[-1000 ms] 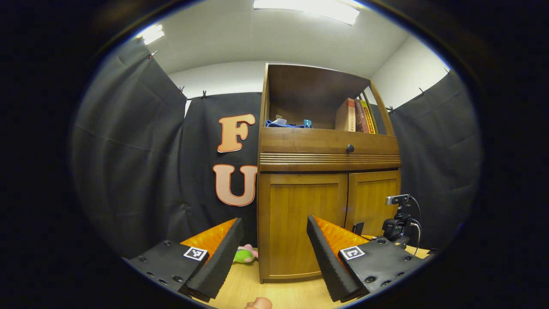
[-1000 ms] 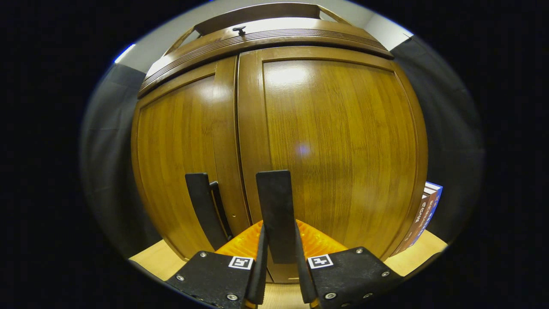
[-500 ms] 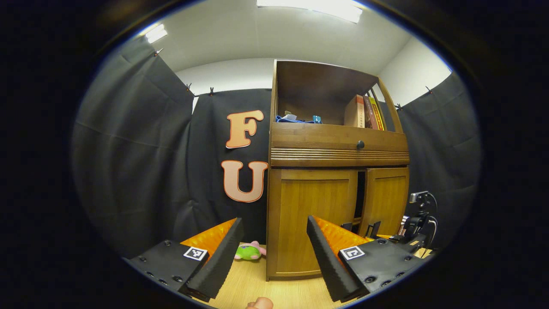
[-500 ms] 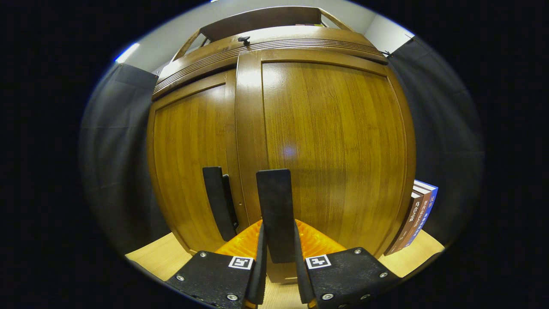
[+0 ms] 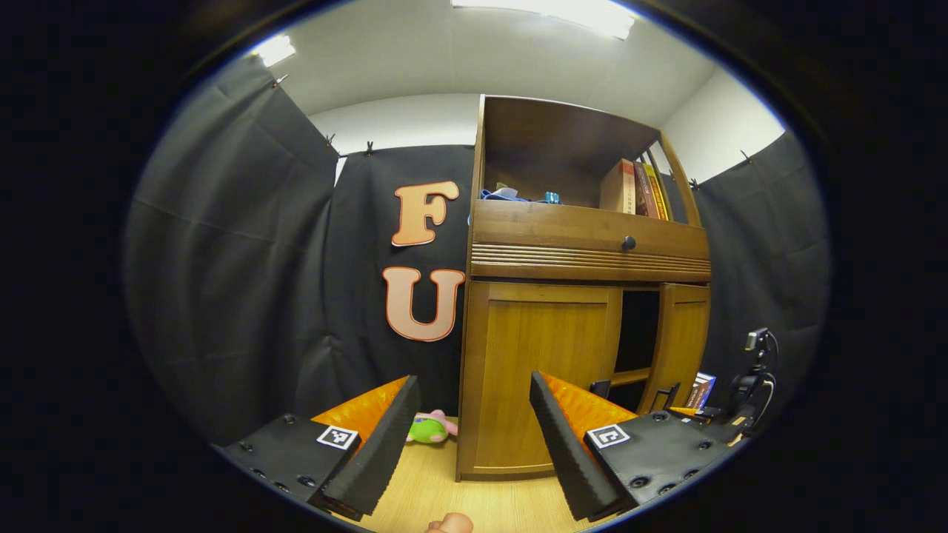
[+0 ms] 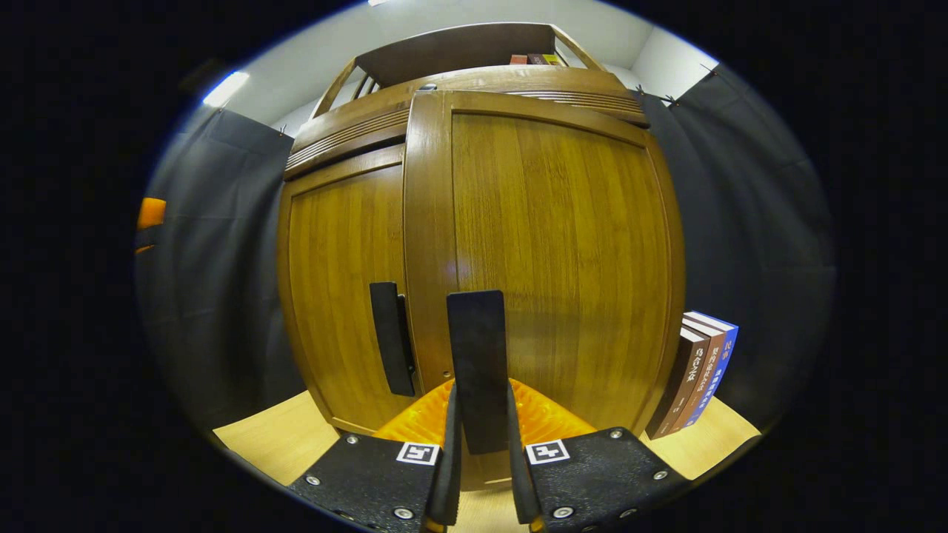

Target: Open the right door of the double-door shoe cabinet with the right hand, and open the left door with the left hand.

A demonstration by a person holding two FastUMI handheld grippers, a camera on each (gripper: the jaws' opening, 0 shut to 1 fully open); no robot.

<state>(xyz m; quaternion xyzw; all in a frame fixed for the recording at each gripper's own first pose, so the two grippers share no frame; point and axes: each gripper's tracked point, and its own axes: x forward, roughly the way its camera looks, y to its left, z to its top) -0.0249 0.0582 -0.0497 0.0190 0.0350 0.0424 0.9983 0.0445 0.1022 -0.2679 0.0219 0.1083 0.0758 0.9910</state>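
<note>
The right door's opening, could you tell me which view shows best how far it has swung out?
The left gripper view: the right door stands angled out, with a dark gap beside the left door. The right gripper view shows its front panel close up, hiding the gap.

The right door (image 5: 680, 340) of the shoe cabinet (image 5: 585, 252) is now swung well out from its closed position of a second ago, and a dark gap is exposed between it and the left door (image 5: 537, 370). The right gripper (image 6: 478, 414) is drawn back with the right door's handle (image 6: 478, 363).
</note>
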